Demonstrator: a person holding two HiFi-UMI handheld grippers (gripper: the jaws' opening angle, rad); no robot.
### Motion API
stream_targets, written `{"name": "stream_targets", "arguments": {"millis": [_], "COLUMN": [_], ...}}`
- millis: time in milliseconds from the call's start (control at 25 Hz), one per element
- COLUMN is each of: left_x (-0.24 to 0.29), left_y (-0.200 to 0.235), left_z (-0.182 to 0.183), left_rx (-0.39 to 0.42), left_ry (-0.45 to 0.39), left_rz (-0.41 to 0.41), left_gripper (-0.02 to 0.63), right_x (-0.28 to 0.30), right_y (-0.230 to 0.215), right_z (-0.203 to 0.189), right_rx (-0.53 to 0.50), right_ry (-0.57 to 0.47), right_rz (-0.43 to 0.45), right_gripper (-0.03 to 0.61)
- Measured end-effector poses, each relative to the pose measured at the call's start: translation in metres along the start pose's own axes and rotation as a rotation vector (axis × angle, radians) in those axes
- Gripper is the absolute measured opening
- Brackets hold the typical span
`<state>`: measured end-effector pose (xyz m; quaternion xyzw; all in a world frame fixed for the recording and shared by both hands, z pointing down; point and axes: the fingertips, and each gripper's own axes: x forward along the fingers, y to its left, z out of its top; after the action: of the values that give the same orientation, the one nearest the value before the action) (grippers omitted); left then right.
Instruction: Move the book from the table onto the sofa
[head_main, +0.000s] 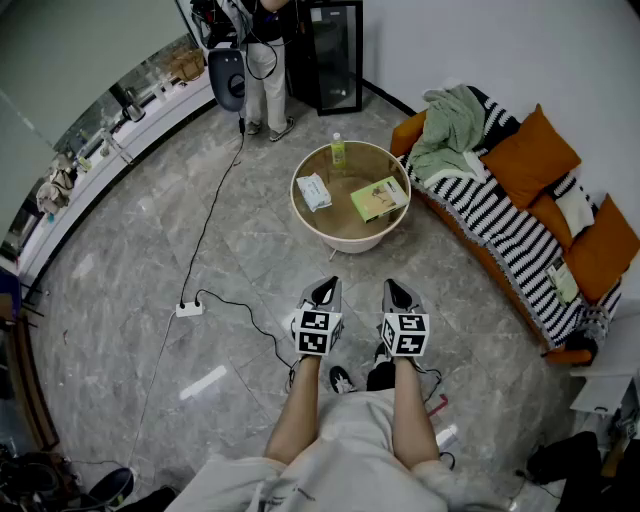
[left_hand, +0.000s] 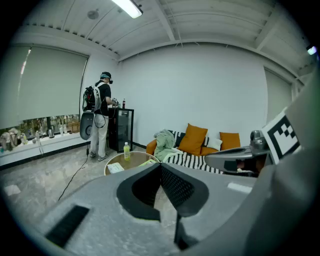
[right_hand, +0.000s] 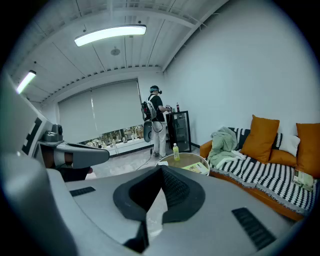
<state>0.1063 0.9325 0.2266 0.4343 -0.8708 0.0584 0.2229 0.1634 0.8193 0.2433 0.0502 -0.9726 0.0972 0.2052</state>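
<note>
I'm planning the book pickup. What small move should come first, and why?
Probably carry the right gripper forward toward the book, which lies untouched on the round table, toward the sofa; that gripper and the left gripper are shut, empty and short of the table.

Cut off or too small to tell
In the head view the top edge cuts off the upper part of the standing person (head_main: 264, 70). The print on the cover of the book (head_main: 379, 198) is too small to read; the white object (head_main: 313, 190) beside it on the round table (head_main: 345, 238) cannot be identified.
</note>
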Motion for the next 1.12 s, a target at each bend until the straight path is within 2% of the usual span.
{"name": "stream_targets", "arguments": {"millis": [160, 280, 440, 600, 760, 880, 1000, 1120], "left_x": [0.015, 0.029, 0.049, 0.069, 0.086, 0.096, 0.108, 0.119], "left_y": [-0.005, 0.000, -0.011, -0.025, -0.031, -0.040, -0.051, -0.049], "left_z": [0.001, 0.016, 0.036, 0.047, 0.058, 0.054, 0.054, 0.059], "left_rx": [0.002, 0.009, -0.008, 0.019, -0.041, -0.074, -0.066, -0.102], "left_ry": [0.017, 0.014, 0.007, 0.004, -0.020, -0.015, -0.002, -0.014], "left_rz": [0.007, 0.026, 0.039, 0.046, 0.072, 0.085, 0.074, 0.091], "left_gripper": [0.009, 0.009, 0.010, 0.010, 0.010, 0.010, 0.010, 0.009], "right_x": [0.001, 0.012, 0.021, 0.027, 0.028, 0.021, 0.013, 0.011], "right_y": [-0.032, -0.052, -0.082, -0.107, -0.137, -0.168, -0.201, -0.226], "right_z": [0.007, 0.013, 0.025, 0.036, 0.035, 0.031, 0.029, 0.031], "right_rx": [0.012, 0.034, 0.083, 0.142, 0.170, 0.218, 0.248, 0.267], "right_ry": [0.002, -0.004, -0.049, -0.083, -0.079, -0.081, -0.091, -0.115], "right_rz": [-0.009, -0.002, 0.048, 0.087, 0.099, 0.073, 0.007, -0.038], "right_gripper": [0.006, 0.006, 0.006, 0.006, 0.006, 0.006, 0.006, 0.006]}}
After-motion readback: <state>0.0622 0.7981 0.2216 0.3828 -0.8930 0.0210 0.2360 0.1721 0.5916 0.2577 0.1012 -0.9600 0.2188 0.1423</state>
